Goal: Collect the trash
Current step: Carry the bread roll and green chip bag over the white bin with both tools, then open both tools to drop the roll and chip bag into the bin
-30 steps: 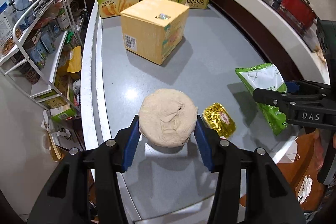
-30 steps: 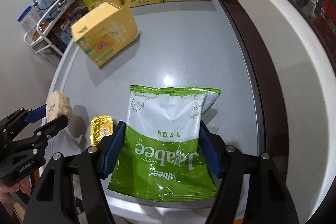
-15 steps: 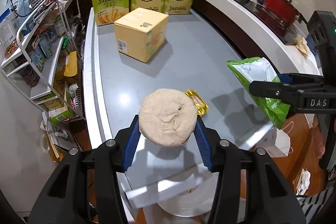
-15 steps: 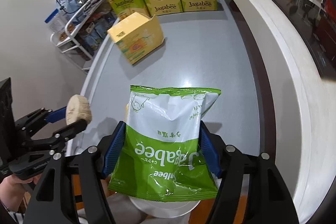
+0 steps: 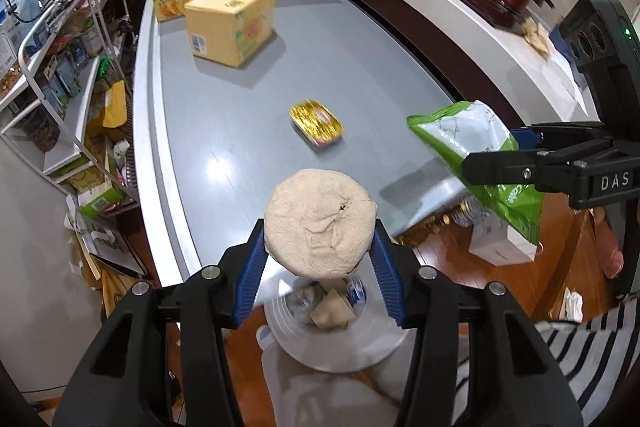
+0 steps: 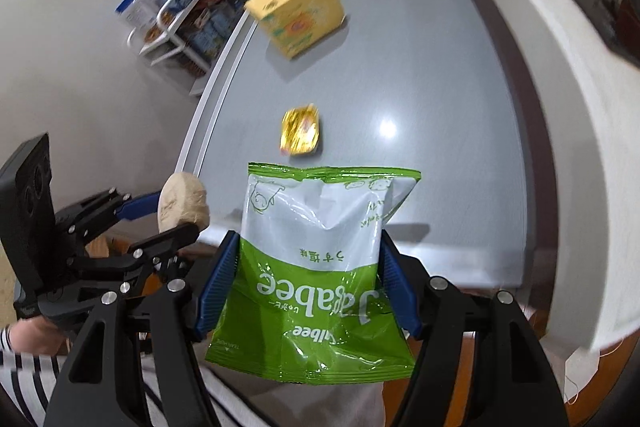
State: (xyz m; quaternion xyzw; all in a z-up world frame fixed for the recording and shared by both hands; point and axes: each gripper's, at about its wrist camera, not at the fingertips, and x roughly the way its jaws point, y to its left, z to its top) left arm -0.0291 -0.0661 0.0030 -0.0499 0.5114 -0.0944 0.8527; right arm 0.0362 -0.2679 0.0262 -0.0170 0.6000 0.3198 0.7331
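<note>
The crumpled paper wad (image 5: pixel 320 223), light and squashable, is sitting pinched in the left hand-held gripper (image 5: pixel 319 263) above the bin (image 5: pixel 340 347). The right hand-held gripper (image 6: pixel 308 291) is clamping the slippery, crinkly snack bag (image 6: pixel 320 259) mid-body, off the desk (image 5: pixel 360 67).

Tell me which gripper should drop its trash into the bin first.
Left. The left gripper holds the beige paper wad directly above the open white bin. The right gripper holds the green Jagabee bag off to the side, probably needing to shift over.
</note>
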